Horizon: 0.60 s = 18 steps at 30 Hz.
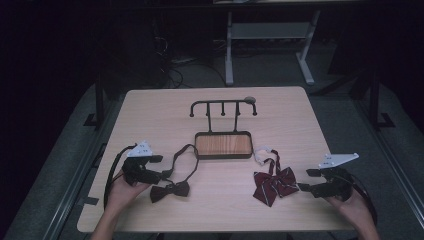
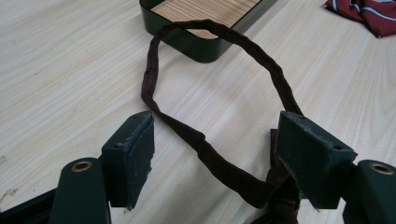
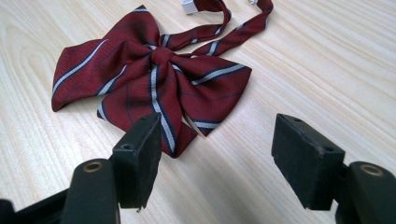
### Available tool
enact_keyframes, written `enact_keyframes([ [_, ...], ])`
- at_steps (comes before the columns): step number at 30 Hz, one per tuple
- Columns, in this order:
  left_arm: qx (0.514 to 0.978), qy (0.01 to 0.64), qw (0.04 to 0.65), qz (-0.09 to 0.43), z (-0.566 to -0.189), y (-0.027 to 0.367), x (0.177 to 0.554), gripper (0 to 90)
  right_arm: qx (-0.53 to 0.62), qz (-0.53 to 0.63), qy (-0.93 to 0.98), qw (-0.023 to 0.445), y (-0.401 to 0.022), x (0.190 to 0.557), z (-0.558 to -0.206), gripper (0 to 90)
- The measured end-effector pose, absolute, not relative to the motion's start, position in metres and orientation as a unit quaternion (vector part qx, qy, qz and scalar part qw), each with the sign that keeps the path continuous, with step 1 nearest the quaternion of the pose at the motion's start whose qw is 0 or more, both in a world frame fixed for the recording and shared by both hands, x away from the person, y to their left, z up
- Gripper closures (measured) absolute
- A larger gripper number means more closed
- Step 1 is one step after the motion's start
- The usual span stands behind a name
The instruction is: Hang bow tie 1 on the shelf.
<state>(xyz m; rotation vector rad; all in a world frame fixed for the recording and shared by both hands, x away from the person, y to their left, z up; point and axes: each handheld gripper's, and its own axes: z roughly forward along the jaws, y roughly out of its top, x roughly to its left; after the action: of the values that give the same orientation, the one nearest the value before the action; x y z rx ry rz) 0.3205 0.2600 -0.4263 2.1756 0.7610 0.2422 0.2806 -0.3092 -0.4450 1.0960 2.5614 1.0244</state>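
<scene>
Two bow ties on the tabletop (image 1: 150, 120), one for each hand. On the left, the left hand-held gripper (image 1: 161, 174) sits low over the wood with its jaws spread wide, nothing pinched. Just to its right lies the dark bow tie (image 1: 171, 191), its knot at the near side and its strap (image 2: 196, 140) looping away toward the far side. In the left gripper view that strap runs up between the two pads (image 2: 137, 154), touching neither that I can see, and the far end of the loop lies over the near corner of the tray (image 2: 196, 46).

Over on the right, the right hand-held gripper (image 1: 302, 181) is also wide apart and holding nothing. The striped bow tie (image 1: 272, 185), red with pale stripes, lies flat just left of it. In the right gripper view the tie sits ahead of the jaws, its near lobe coming down beside the left pad, though whether they touch I cannot tell. Its thin strap (image 1: 267, 156) trails off to the far side toward the tray, with a white piece at its end.

Middle of the tabletop: the dark-rimmed tray with a wood-grain floor, and a black rack (image 1: 222, 107) with a row of hooks rising from its far edge. Both ties lie nearer than the tray, well apart from each other.
</scene>
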Motion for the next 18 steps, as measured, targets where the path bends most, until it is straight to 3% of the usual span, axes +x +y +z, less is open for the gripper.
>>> enact_keyframes([
  [18,0.861,0.293,0.405,0.099,-0.424,0.261,0.319,27.1,0.318,0.319,0.889,0.081,-0.286,0.289,-0.414,32.6],
])
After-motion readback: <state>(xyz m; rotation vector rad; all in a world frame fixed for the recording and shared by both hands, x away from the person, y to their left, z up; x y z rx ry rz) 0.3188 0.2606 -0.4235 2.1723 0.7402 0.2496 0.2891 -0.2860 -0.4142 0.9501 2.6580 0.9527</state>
